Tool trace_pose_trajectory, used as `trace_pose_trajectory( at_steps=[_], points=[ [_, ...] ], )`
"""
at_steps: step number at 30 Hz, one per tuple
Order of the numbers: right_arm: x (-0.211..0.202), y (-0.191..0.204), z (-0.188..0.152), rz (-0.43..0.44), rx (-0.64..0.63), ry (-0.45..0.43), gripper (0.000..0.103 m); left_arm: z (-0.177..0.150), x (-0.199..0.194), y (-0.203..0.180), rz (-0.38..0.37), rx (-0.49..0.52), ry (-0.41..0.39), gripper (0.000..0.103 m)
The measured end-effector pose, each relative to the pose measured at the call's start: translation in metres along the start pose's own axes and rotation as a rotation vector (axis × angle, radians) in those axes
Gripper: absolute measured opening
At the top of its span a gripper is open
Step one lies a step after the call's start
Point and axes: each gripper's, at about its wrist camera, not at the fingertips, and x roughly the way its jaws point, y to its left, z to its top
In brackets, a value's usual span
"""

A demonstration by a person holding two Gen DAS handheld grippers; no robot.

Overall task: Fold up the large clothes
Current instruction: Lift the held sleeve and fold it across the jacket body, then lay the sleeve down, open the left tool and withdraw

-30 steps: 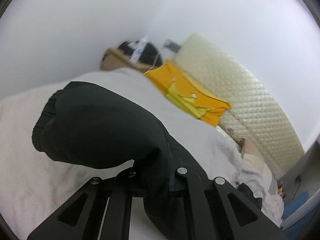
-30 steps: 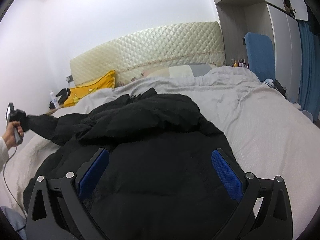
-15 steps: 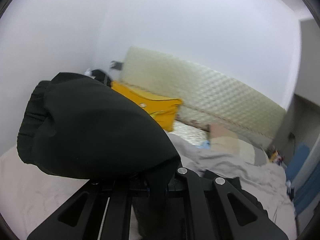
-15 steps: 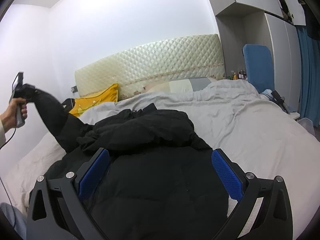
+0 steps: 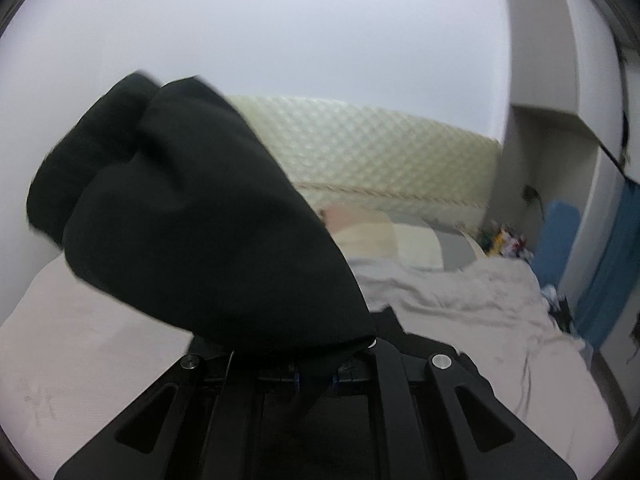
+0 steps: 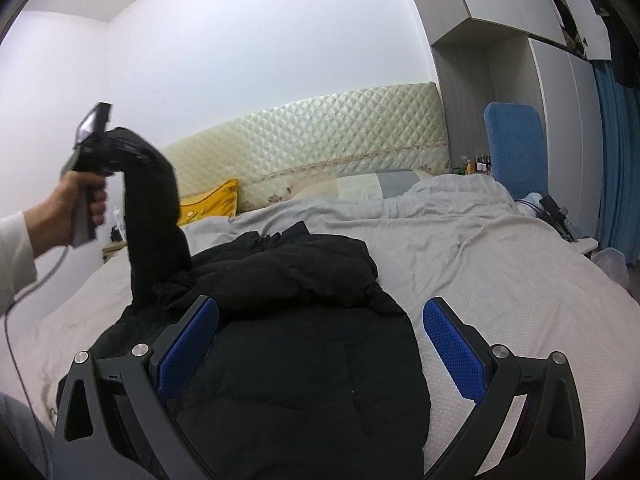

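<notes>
A large black padded jacket [image 6: 288,340] lies spread on a bed covered by a pale grey rumpled duvet [image 6: 480,264], its body nearest the right wrist camera and its collar and zip bunched toward the headboard. One black sleeve [image 6: 154,216] is raised off the bed, standing up in a column from the jacket's left shoulder area.

Left tongs [image 5: 316,376]: pressed together, pinching the sleeve cloth. In the left wrist view the sleeve's cuff end [image 5: 192,220] bulges above the two fingers and hides much of the scene. In the right wrist view the left tongs [image 6: 94,136] are held high at the left edge by a bare hand [image 6: 80,204] in a white sleeve, with a cable trailing down from the handle.

Right tongs [image 6: 320,340]: spread wide, the blue textured pads [image 6: 448,344] well apart, nothing between them. They hover above the jacket's lower body; whether they touch the cloth cannot be told.

Surroundings: a cream quilted headboard [image 6: 320,136] stands against the white wall. A yellow cushion [image 6: 212,204] lies at the bed's left head end, patterned pillows [image 6: 372,184] beside it. A blue upholstered chair back [image 6: 514,140] stands right of the bed near grey wardrobe units [image 6: 520,40].
</notes>
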Motion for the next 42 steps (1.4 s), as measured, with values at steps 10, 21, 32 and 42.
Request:
trace_pose_trajectory(
  at_steps=[10,21,32,42],
  points=[
    [0.007,-0.014,0.001,0.007,0.037,0.004,0.103,-0.077,0.074,-0.101,-0.102,0.077,0.105,0.012],
    [0.019,-0.026,-0.002,0.016,0.077,0.021,0.103,-0.157,0.132,-0.131,-0.147,0.105,0.276,0.012],
    [0.03,-0.024,-0.003,0.015,0.053,0.044,0.103,-0.171,0.143,-0.13,-0.146,0.109,0.329,0.016],
    [0.037,-0.011,0.004,0.029,0.008,0.054,0.103,-0.163,0.077,-0.124,-0.219,0.146,0.265,0.078]
  ],
)
